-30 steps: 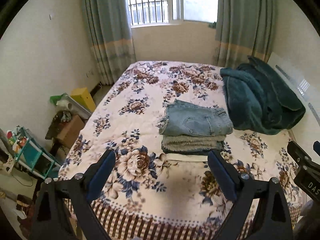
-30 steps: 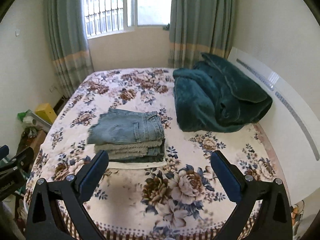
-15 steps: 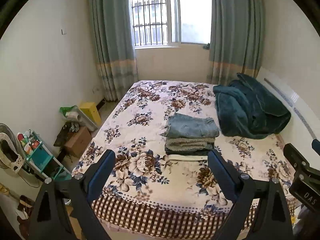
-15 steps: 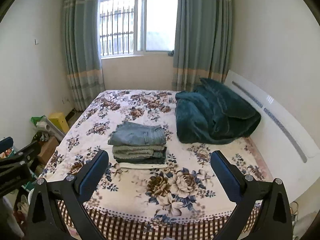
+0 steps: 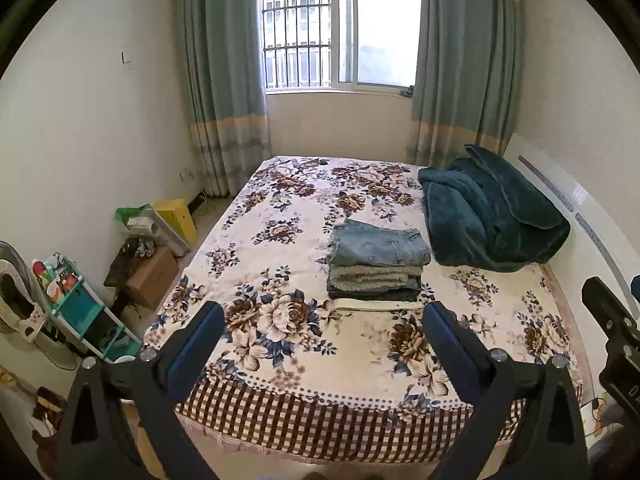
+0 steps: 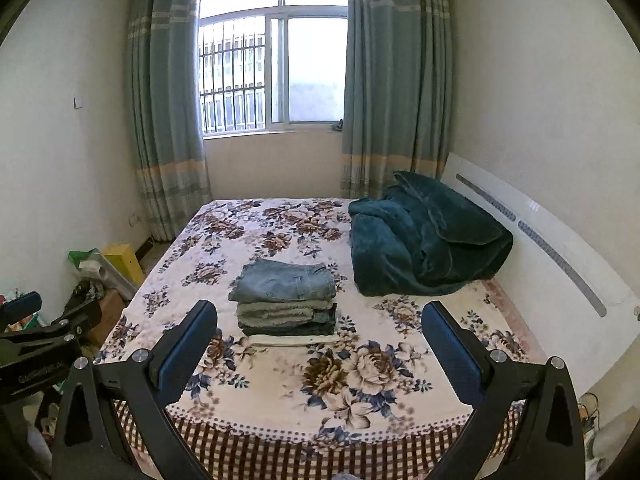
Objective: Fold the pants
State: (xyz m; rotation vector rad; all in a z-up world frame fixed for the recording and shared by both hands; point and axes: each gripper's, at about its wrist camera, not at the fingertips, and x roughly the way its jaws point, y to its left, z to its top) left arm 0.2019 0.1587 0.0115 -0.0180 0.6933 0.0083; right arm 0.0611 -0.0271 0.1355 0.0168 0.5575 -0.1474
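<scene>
A stack of folded pants (image 5: 378, 264) lies in the middle of the floral bed (image 5: 280, 344), with light blue jeans (image 5: 380, 242) on top and a pale pair at the bottom. The stack also shows in the right wrist view (image 6: 286, 300). My left gripper (image 5: 320, 328) is open and empty, held back over the foot of the bed, well short of the stack. My right gripper (image 6: 318, 328) is open and empty, likewise back from the stack. The right gripper's body shows at the right edge of the left wrist view (image 5: 612, 336).
A dark teal blanket (image 5: 492, 216) is bunched by the white headboard (image 6: 560, 264) on the right. Left of the bed are a cardboard box (image 5: 154, 276), a yellow box (image 5: 178, 216), a teal shelf (image 5: 76, 304) and a fan (image 5: 16, 300). A window (image 5: 340, 28) with curtains is behind.
Both grippers have pulled back and up from the bed, so the stack looks smaller and the whole room shows. Both stayed open and empty.
</scene>
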